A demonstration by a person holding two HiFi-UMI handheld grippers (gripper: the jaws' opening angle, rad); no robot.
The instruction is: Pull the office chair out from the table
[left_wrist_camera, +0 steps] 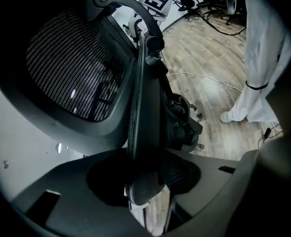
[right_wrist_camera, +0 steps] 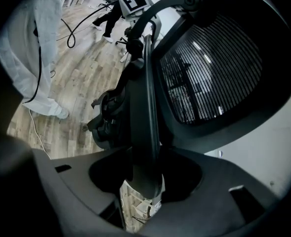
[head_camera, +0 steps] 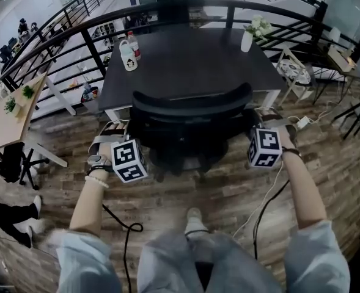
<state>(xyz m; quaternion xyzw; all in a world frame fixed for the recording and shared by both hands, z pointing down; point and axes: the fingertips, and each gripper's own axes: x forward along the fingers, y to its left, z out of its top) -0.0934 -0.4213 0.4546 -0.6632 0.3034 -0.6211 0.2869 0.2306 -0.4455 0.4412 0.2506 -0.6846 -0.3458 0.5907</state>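
Left gripper (left_wrist_camera: 144, 181): clamping chair (head_camera: 192, 112) back's left edge, jaws standing fairly wide.
Right gripper (right_wrist_camera: 143, 181): clamping back's right edge likewise.
Chair: standing tucked at table (head_camera: 186, 60) near edge.
Done: gripping on both sides.
Remaining: seemingly drawing chair clear of table.

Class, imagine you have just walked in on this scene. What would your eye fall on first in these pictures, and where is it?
The black office chair dominates the middle of the head view, drawn up to the near edge of the dark table. The left gripper and the right gripper each clamp one side edge of its mesh backrest. On the table's far side, a white vase of flowers stands at the right and a white jug at the left.
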